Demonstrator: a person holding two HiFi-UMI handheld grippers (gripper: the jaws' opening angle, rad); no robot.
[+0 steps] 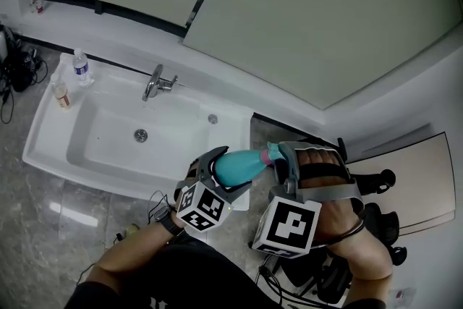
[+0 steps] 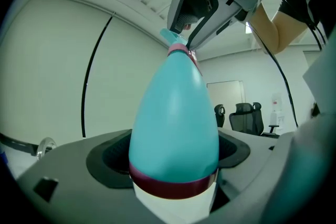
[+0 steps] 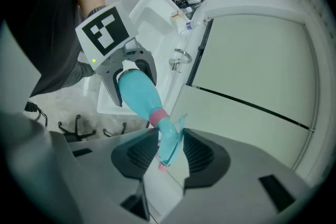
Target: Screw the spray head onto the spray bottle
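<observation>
A teal spray bottle (image 1: 237,167) with a dark red band lies nearly level above the sink's front right corner. My left gripper (image 1: 226,176) is shut on its wide lower body (image 2: 176,123), neck pointing away from it. The teal spray head (image 1: 273,153) with a pink collar sits at the bottle's neck (image 2: 177,50). My right gripper (image 1: 286,155) is shut on the spray head (image 3: 169,136), whose body and trigger lie between the dark pads (image 3: 140,152). In the right gripper view the bottle (image 3: 137,91) runs back to the left gripper (image 3: 125,77).
A white sink (image 1: 51,128) with a chrome faucet (image 1: 155,82) stands to the left; a small water bottle (image 1: 82,69) and a little jar (image 1: 62,95) rest on its back left rim. Black office chairs (image 1: 376,217) stand to the right. A pale wall (image 1: 311,18) rises behind.
</observation>
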